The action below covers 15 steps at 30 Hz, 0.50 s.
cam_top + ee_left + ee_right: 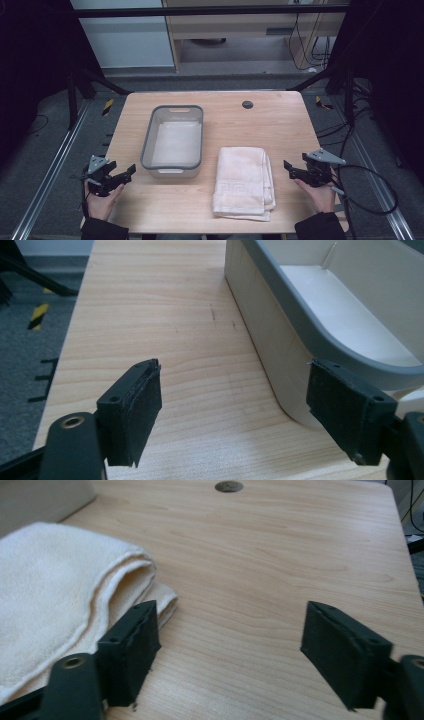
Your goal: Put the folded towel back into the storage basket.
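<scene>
Lab: rig frame [200, 11], floor cables [370, 175]

A tub [173, 142] is sitting on the table [280, 120] left of centre, reaching toward the far edge. A folded towel [243, 182] is lying just right of it, nearer the front edge. The left gripper [119, 176] is hovering at the front-left corner, beside the tub; the right gripper [295, 170] is hovering at the right edge, beside the towel.

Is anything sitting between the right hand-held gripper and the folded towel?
Nothing visible. The right hand-held gripper, jaws open, sits just right of the folded towel, with bare wooden table between them. The grey-rimmed bin lies on the towel's far left side.
</scene>
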Available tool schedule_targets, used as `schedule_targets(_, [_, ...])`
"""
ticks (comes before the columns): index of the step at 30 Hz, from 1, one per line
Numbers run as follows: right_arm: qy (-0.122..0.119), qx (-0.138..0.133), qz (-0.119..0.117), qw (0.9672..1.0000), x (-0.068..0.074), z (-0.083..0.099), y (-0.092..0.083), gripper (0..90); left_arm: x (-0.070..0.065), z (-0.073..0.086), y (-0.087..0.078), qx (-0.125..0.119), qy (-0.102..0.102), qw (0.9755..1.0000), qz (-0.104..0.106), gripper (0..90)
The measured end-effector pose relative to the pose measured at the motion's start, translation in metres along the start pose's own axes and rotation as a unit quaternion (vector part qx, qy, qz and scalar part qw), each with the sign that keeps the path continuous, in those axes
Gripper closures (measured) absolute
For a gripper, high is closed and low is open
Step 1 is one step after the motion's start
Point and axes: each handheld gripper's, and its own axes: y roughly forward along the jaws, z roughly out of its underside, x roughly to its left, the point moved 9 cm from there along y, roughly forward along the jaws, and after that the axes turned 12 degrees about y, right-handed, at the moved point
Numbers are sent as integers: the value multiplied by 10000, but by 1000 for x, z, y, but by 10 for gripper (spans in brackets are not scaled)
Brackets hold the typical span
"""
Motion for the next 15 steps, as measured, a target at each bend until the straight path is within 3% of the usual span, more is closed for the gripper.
schedule_targets(5, [127,-47,-63,9999,1,-4,-4,275,-5,-4,-4,-107,20,9999,52,228])
schedule_targets(15, [-13,-79,-298,9995,22,-18,-8,300,-14,-15,-12,-282,89,9995,132,258])
